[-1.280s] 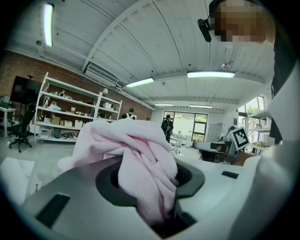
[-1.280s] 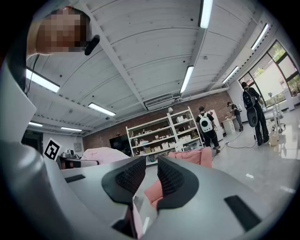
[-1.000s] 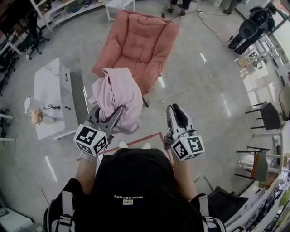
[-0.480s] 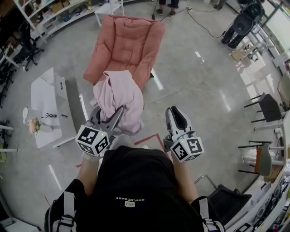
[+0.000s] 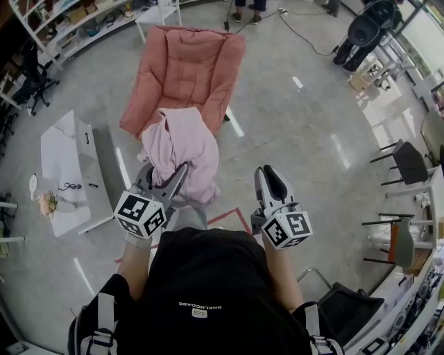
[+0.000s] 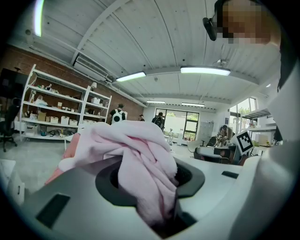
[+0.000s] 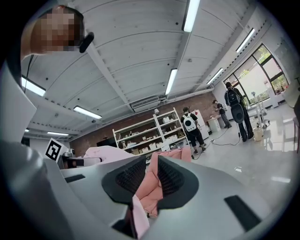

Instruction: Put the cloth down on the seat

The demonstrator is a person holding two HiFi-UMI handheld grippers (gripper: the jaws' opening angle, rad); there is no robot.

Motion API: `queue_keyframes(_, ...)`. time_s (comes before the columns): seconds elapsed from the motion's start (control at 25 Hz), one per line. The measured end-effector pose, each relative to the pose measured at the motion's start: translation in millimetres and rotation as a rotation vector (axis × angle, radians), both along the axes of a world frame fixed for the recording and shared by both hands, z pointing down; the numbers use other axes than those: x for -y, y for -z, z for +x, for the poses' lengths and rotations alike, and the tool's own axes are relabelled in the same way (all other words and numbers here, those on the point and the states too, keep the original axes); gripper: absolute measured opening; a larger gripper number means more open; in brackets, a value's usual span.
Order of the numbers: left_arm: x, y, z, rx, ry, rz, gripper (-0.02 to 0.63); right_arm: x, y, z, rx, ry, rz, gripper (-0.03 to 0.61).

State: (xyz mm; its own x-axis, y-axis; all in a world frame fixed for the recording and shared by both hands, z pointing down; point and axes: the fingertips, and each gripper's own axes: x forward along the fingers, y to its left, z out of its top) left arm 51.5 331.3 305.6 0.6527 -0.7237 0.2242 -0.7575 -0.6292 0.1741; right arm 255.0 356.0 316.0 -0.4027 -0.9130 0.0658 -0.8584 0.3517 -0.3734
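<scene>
My left gripper (image 5: 168,177) has its jaws clamped on a pale pink cloth (image 5: 182,142). The fabric is bunched between the jaws, heaps up above them and drapes down over their sides. I hold it up in the air in front of me. It does not lie on the seat. From the head view its upper part overlaps the front edge of the seat of a salmon-pink padded armchair (image 5: 186,66). The armchair stands on the grey floor (image 5: 305,139) ahead of me, and nothing lies on its cushion.

My right gripper (image 5: 268,179) is raised beside the left one, apart from the cloth. Its jaws stand a narrow gap apart and clamp nothing. Through that gap the right gripper view shows the pink armchair beyond.

To my left stands a low white table (image 5: 61,145) with a few small items near its near end. Red tape (image 5: 232,215) marks the floor close to my feet. Shelves (image 5: 66,17) line the far left wall.
</scene>
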Motion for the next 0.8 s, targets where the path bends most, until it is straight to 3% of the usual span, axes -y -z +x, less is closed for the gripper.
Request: queue_keyframes(0.8, 194, -30, -71, -0.008, 0.021, -0.073, 0.175, 181, -21, -66, -0.036, 0.016, -0.093, 0.097)
